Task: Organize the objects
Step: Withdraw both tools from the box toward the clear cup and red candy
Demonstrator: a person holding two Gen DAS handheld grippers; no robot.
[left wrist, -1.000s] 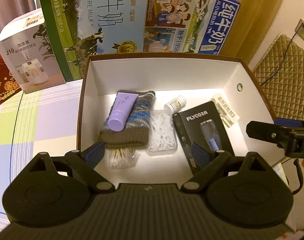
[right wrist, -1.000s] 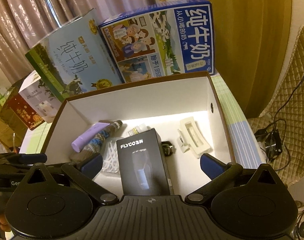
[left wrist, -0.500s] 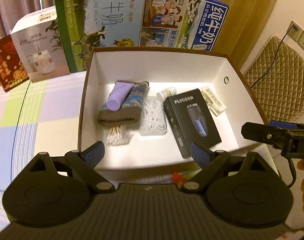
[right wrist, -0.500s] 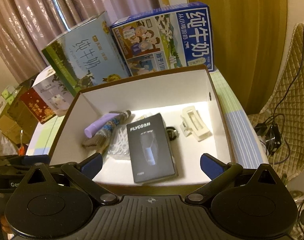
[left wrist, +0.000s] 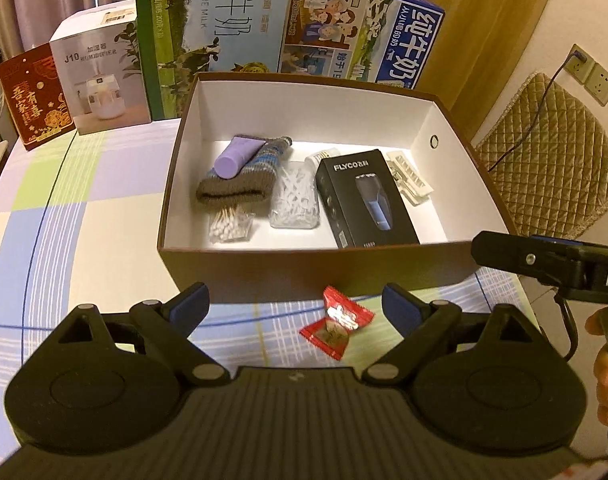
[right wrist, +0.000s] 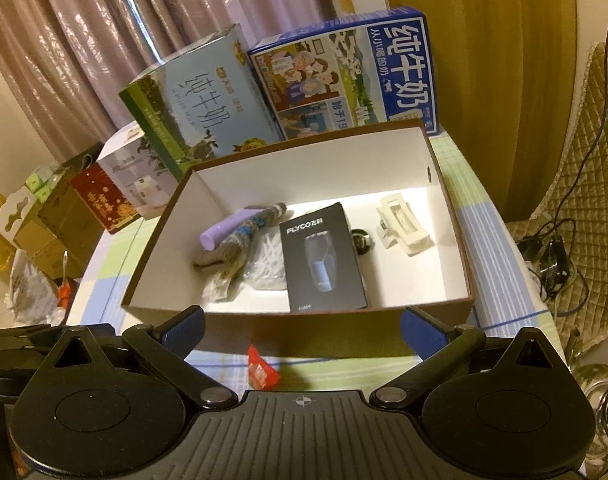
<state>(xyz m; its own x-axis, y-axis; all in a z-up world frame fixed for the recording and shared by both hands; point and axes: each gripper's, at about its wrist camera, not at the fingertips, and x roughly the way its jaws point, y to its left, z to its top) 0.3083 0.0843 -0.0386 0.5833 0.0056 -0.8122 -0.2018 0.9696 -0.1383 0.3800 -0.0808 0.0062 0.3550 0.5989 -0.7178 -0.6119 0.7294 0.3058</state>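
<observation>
Red candy wrapper (left wrist: 337,325) outstanding: it lies on the checked tablecloth (left wrist: 84,216), just in front of the brown box (left wrist: 304,268), outside it.

Left gripper (left wrist: 296,306) hovers above the packet, jaws spread wide and empty; right gripper (right wrist: 302,330) likewise released, holding nothing. Boxed shaver (left wrist: 365,198), purple tube (left wrist: 238,156), knitted sock (left wrist: 244,182) and cotton swabs (left wrist: 230,227) sit inside the box. Judged light, thin, crinkly and slippery; best pinched across its middle, where it bulges, not at a flat foil edge.
</observation>
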